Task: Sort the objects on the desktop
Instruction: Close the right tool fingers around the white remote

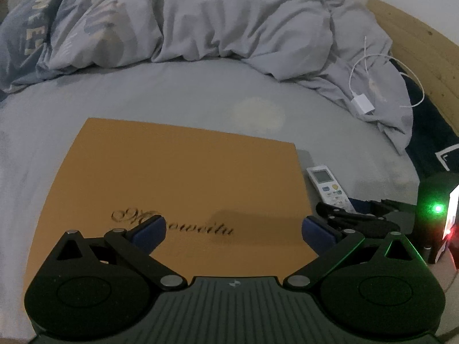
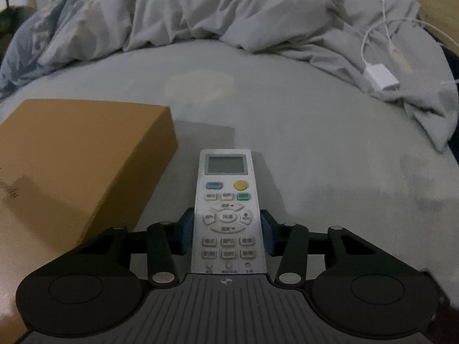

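Observation:
A white remote control [image 2: 228,212] with a small screen and coloured buttons lies on the grey bed sheet, pointing away from me. My right gripper [image 2: 228,233] is shut on the remote, its blue pads pressing the two long sides near the lower buttons. In the left wrist view the same remote [image 1: 327,186] shows just right of an orange flat box [image 1: 178,189] with script lettering. My left gripper [image 1: 233,232] hovers open over the near part of that box, nothing between its fingers. The orange box [image 2: 77,157] sits left of the remote in the right wrist view.
A crumpled grey duvet [image 1: 218,23] fills the far side of the bed. A white adapter with its cable [image 2: 381,77] lies on the duvet at the right. A wooden bed frame [image 1: 416,46] runs along the right. A dark device with a green light [image 1: 437,209] stands at right.

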Demonstrator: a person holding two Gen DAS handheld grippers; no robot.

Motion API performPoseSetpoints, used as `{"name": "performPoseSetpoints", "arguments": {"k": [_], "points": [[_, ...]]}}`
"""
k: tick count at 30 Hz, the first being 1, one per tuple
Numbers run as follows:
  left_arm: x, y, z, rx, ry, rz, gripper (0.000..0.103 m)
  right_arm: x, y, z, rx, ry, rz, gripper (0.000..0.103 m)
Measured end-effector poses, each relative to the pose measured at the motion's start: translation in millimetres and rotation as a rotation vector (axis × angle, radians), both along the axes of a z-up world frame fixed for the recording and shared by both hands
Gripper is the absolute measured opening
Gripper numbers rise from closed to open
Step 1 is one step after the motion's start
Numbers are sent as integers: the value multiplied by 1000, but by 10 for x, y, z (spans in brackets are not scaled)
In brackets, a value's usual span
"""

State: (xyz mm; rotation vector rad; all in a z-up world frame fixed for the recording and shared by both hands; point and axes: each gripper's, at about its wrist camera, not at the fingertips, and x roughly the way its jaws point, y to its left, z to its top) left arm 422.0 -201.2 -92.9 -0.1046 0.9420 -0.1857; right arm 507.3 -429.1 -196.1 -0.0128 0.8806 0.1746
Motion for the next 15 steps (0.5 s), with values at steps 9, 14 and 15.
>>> {"name": "performPoseSetpoints", "arguments": {"k": [9, 14, 15], "points": [[-291, -2, 211, -3, -7, 1, 103, -750, -57, 256, 119, -7, -63, 50], [-482, 15, 358, -7, -18, 14, 103, -1174, -85, 595, 167, -37, -85, 50], [-526, 25, 397, -10, -22, 17, 103, -1272, -87, 686, 175, -47, -85, 50]]}}
